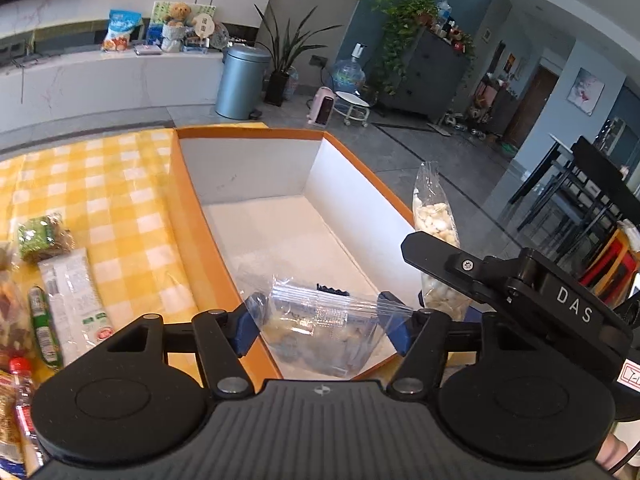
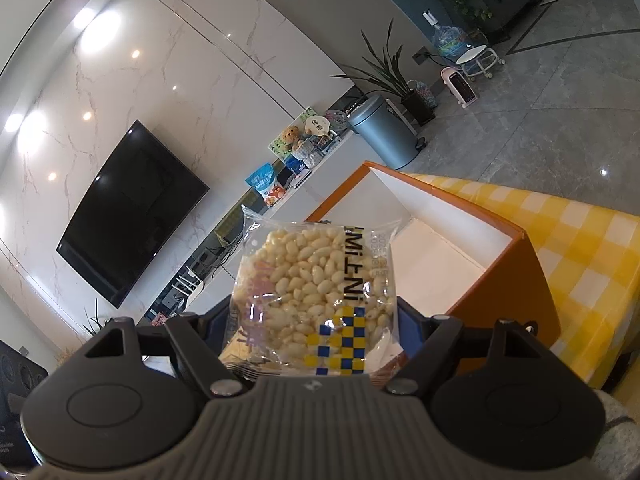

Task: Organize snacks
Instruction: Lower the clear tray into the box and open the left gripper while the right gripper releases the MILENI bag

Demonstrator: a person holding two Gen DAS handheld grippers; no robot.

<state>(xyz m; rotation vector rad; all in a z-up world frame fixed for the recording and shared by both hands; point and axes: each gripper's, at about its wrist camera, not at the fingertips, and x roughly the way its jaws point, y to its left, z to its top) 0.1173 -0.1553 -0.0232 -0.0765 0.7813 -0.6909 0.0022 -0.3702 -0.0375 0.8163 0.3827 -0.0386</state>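
Orange-walled box (image 1: 188, 216) w/ white inside sits on the yellow-check table (image 1: 100, 184), open top. Left tongs (image 1: 324, 330) hang over its near end, blue pads spread wide. A clear snack pkt (image 1: 320, 332) lies on the box floor between the pads; the pads look clear of it, though the film's crinkled edges come close to both sides, so contact is hard to rule out. Pkt contents are pale and hard to make out through the plastic.

Right tongs (image 2: 316, 320) are clamped on a clear bag of puffed grains (image 2: 316, 284), pads pressing both sides. Bag is upright, w/ a blue-yellow check patch at its lower part and dark lettering down one side. It sits just outside the box's long wall, held above table level; in the left wrist view the same bag shows beside the box's right-hand wall, w/ the black arm of the right tongs across it.

Left of the box on the table: a green-wrapped snack (image 1: 42, 238), a long white pkt (image 1: 74, 300), a green sausage stick (image 1: 44, 328) and a red-capped tube (image 1: 22, 396), all near each other, well apart from the box interior.
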